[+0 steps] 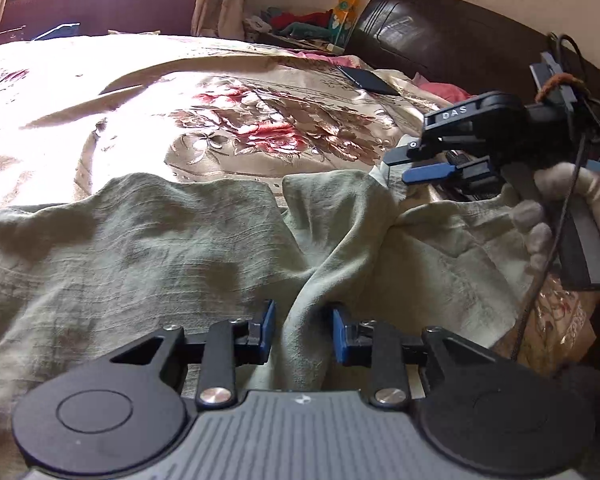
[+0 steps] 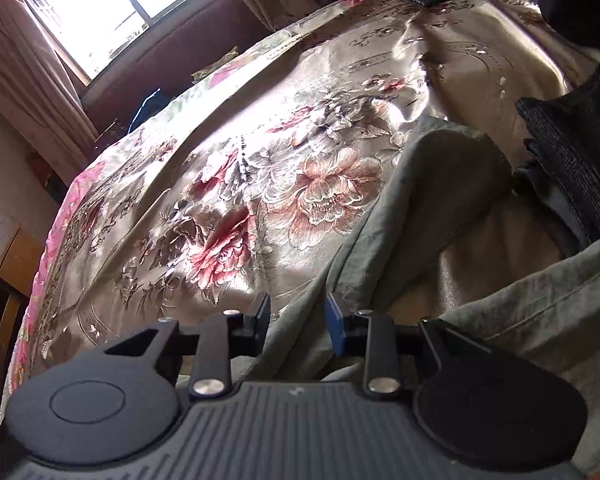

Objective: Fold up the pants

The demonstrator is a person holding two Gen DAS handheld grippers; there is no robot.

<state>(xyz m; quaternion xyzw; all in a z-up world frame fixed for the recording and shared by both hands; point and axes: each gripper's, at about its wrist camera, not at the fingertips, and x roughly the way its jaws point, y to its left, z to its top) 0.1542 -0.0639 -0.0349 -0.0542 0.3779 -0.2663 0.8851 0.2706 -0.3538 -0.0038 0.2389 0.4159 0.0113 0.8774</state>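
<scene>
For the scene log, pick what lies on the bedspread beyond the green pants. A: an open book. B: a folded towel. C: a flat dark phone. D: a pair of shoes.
C: a flat dark phone lies on the flowered bedspread beyond the pants.

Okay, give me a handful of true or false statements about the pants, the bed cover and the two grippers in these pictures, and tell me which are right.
1. The pants are grey-green. True.
2. The bedspread is plain blue. False: it is shiny beige with red and pink flowers.
3. A ridge of pants cloth stands between the fingers of the left gripper. True.
4. The right gripper is out of sight in the left wrist view. False: it shows at the right edge, held by a gloved hand.
5. A dark flat object lies on the bed beyond the pants. True.
6. The pants are neatly folded into a small square. False: they lie spread and rumpled.
</scene>
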